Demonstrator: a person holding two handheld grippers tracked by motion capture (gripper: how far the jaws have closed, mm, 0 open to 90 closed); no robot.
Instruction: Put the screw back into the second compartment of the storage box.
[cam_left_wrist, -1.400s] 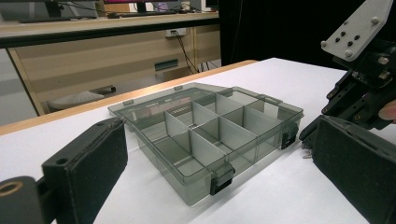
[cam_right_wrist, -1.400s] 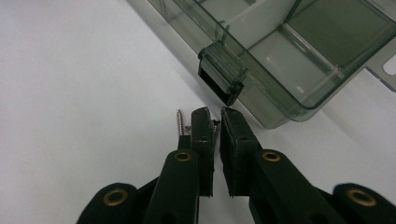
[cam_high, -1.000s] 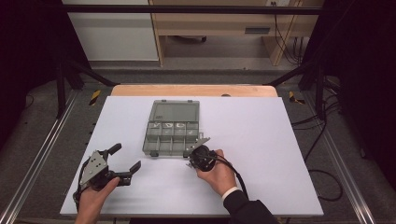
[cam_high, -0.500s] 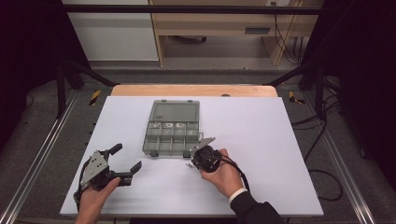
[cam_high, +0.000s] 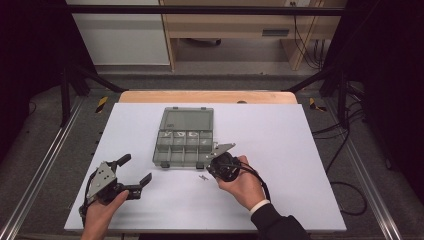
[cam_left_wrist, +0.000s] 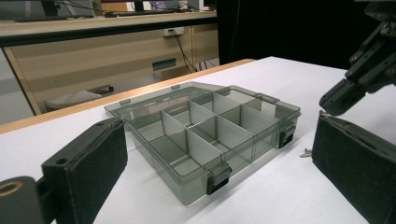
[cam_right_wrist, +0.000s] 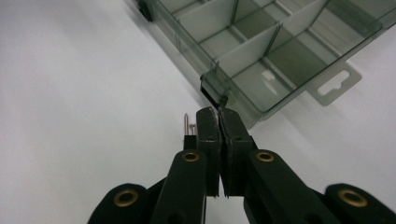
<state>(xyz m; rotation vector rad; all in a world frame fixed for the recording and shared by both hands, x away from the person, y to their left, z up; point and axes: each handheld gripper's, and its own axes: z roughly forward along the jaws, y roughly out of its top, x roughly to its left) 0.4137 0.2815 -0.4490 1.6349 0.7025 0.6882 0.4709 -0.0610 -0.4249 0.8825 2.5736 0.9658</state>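
From the high view, a clear grey compartment box (cam_high: 183, 137) lies open near the middle of the white bench (cam_high: 300, 150), its lid folded back away from the person. The right hand-held gripper (cam_high: 216, 162) sits just beside the box's near right corner, gripped in a hand with a dark sleeve. Two small screws (cam_high: 203, 177) lie on the bench just in front of the box, near that gripper. The left hand-held gripper (cam_high: 134, 172) rests near the bench's near left corner, well apart from the box, its jaws spread wide with nothing between them. In the left gripper view, the two padded jaws stand far apart at either side, framing the box (cam_left_wrist: 205, 130), whose near compartments look empty; a screw (cam_left_wrist: 306, 151) lies on the bench by the box's latch, and the right hand-held gripper (cam_left_wrist: 348, 95) hangs above it. In the right gripper view, the right hand-held gripper (cam_right_wrist: 218, 114) has its jaws pressed together, a tiny dark piece pinched at the tips, too small to identify, just before the box's corner (cam_right_wrist: 243, 88); a screw (cam_right_wrist: 186, 123) lies just left of the jaws.
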